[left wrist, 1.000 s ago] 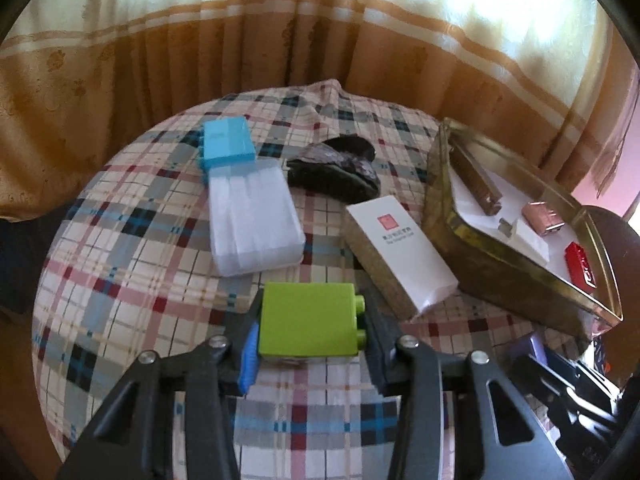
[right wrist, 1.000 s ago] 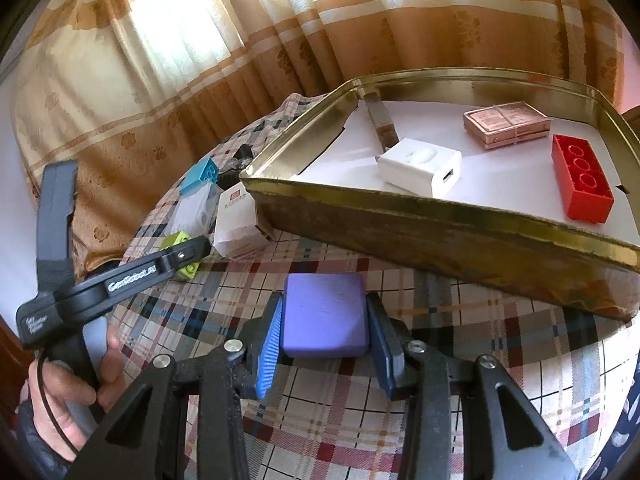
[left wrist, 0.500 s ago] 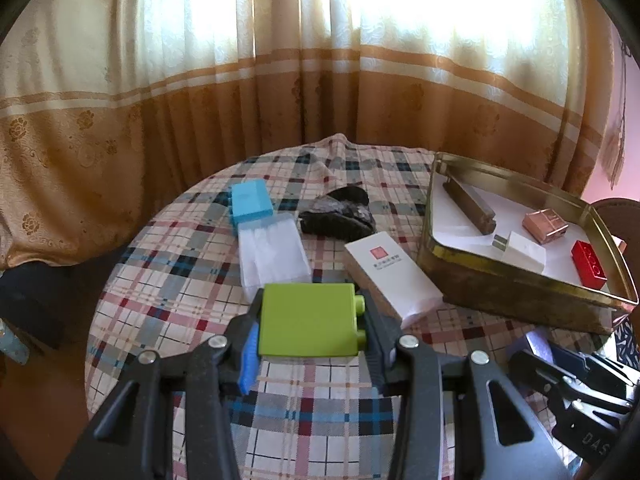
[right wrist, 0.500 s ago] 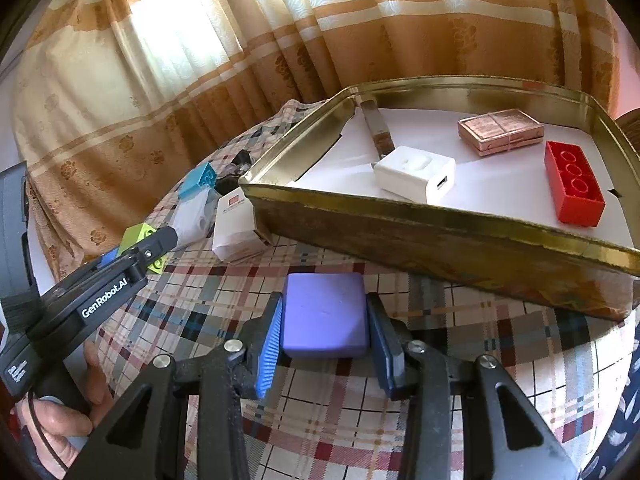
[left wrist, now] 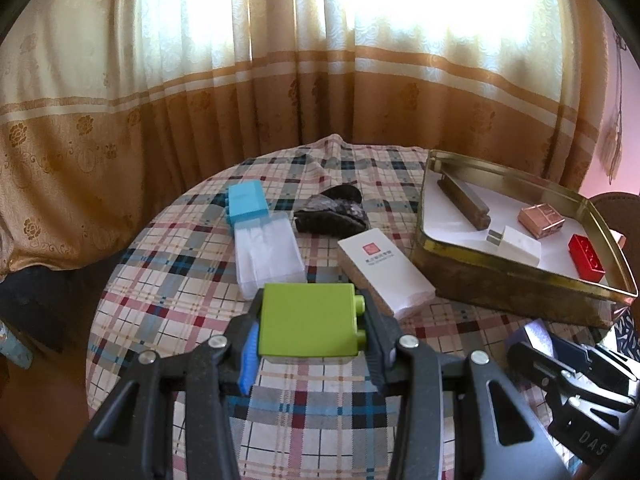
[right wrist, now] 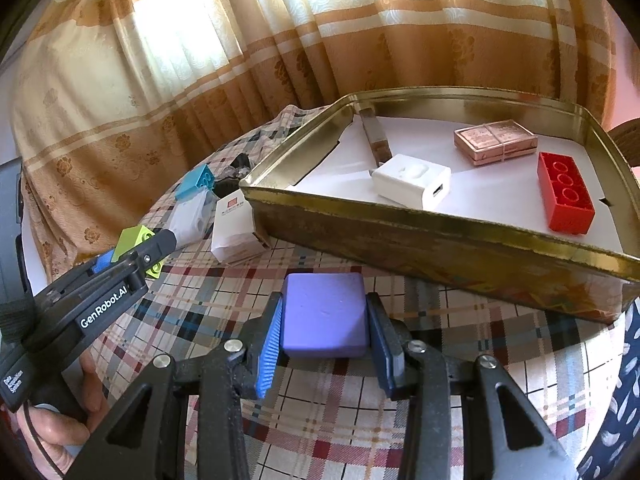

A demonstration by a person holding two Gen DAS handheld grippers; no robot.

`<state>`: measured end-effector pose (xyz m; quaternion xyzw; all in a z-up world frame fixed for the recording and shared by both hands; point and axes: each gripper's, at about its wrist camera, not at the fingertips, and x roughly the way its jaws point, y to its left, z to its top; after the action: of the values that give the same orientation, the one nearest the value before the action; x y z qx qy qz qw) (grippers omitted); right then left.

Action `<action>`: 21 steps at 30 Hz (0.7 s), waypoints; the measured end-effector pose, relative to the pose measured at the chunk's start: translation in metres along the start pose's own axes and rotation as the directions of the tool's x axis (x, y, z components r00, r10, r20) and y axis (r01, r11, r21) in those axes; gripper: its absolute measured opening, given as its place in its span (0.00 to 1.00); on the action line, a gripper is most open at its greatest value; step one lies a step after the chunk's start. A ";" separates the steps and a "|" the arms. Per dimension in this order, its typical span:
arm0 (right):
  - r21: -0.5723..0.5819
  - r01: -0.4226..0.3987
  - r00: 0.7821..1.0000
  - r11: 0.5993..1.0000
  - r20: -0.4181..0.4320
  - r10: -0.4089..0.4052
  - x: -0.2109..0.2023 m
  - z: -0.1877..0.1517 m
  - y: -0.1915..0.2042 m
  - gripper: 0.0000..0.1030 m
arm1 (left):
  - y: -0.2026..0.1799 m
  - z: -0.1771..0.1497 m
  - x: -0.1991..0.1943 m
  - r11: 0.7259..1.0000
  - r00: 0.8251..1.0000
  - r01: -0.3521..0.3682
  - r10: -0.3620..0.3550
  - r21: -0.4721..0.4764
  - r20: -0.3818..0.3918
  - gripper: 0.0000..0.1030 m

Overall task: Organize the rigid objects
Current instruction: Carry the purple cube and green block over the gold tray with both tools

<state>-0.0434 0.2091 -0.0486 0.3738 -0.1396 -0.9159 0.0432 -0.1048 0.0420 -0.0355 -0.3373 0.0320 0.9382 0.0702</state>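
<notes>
My left gripper [left wrist: 310, 334] is shut on a lime green toy brick [left wrist: 308, 318], held above the plaid tablecloth; the same green brick [right wrist: 134, 240] shows at the left of the right wrist view. My right gripper [right wrist: 324, 330] is shut on a purple rounded block [right wrist: 324, 314], just in front of the gold tin tray [right wrist: 440, 236]. Inside that tray lie a white charger [right wrist: 412, 186], a copper box [right wrist: 494, 140], a red brick [right wrist: 564, 196] and a brown bar [right wrist: 374, 136]. In the left wrist view the gold tin tray [left wrist: 500, 280] stands at the right.
On the cloth lie a blue brick [left wrist: 245, 202], a clear plastic box [left wrist: 268, 256], a dark lumpy object [left wrist: 332, 216] and a white carton [left wrist: 384, 272]. A hand [right wrist: 60, 420] grips the left tool's handle. Curtains hang behind the round table.
The left gripper rose and tilted up with the green brick, so the table looks farther and more curtain shows. The right gripper kept still with the purple block.
</notes>
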 end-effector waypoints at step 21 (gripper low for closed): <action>-0.012 0.005 1.000 1.000 0.024 -0.005 -0.004 0.001 0.002 0.41 | -0.007 -0.001 -0.004 1.000 1.000 0.012 -0.012 -0.001 -0.005 0.41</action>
<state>-0.0413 0.2080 -0.0444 0.3627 -0.1339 -0.9213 0.0415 -0.0997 0.0480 -0.0339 -0.3399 0.0298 0.9370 0.0754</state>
